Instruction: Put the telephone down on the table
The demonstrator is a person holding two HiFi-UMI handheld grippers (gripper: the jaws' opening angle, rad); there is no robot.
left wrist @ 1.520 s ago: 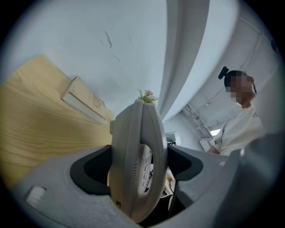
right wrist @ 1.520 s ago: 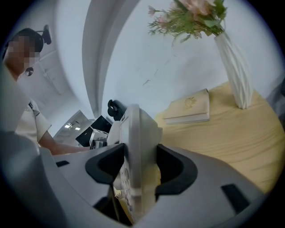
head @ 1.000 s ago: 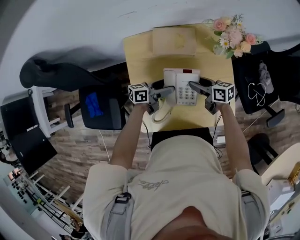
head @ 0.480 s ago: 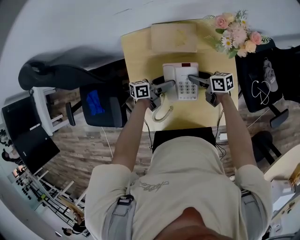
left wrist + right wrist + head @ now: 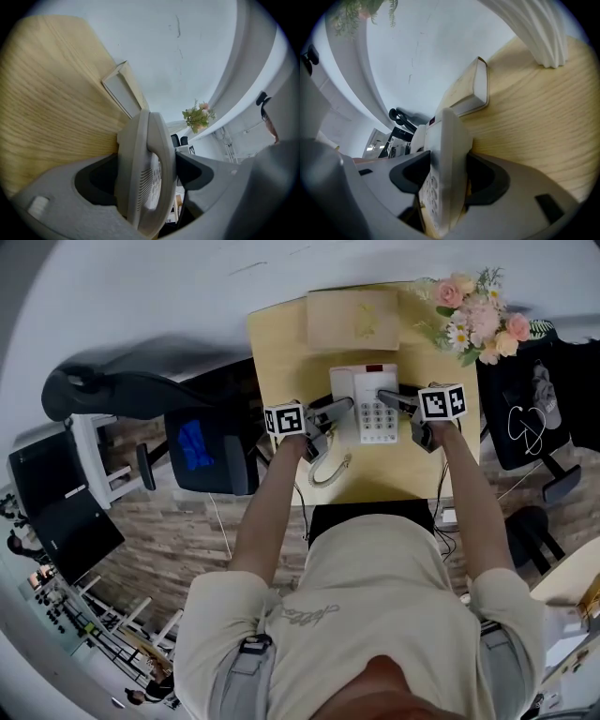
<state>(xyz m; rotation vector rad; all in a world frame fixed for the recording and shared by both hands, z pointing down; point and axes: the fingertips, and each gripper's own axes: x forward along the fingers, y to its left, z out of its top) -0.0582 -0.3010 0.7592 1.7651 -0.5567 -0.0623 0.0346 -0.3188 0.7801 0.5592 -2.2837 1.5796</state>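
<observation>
Telephone [image 5: 374, 414] between both hand-held grippers [image 5: 336, 410] [image 5: 390, 399]

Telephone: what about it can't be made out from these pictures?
- Whether the telephone touches the table: the head view looks from above, and in both gripper views the jaws cover the gap beneath it.
- Key labels: too small in the head view, edge-on in the right gripper view.
- Where the cord ends: hidden under the left gripper in the head view.

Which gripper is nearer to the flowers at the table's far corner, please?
Right. The right gripper grips the telephone on the side facing the flowers; the left gripper grips its opposite side, with the telephone between it and the flowers.
</observation>
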